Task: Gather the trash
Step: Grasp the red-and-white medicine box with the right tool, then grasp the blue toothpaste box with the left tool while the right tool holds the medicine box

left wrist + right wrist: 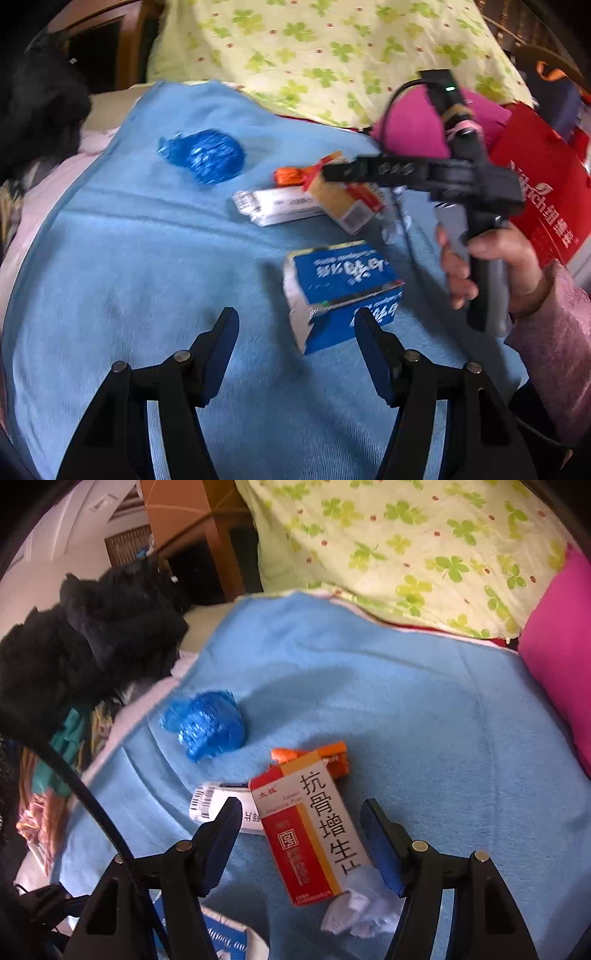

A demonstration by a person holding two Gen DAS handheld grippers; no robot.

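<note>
Trash lies on a blue blanket (129, 277). There is a crumpled blue plastic bag (207, 155), an orange wrapper (291, 175), a flat white box (277, 206), a red and yellow medicine box (347, 203) and a blue carton (340, 284). My left gripper (295, 321) is open just short of the blue carton, and its right finger overlaps the carton's corner. My right gripper (300, 808) is open above the red and yellow medicine box (314, 830), which shows between its fingers untouched. A crumpled white wrapper (362, 912) lies at that box's near end. A hand (491, 258) holds the right gripper's handle.
A red paper bag (546, 192) stands at the right. A clover-print pillow (406, 546) and a pink cushion (561, 664) border the blanket's far and right sides. Black clothing (85, 638) is piled at the left. A black cable (92, 805) crosses the lower left.
</note>
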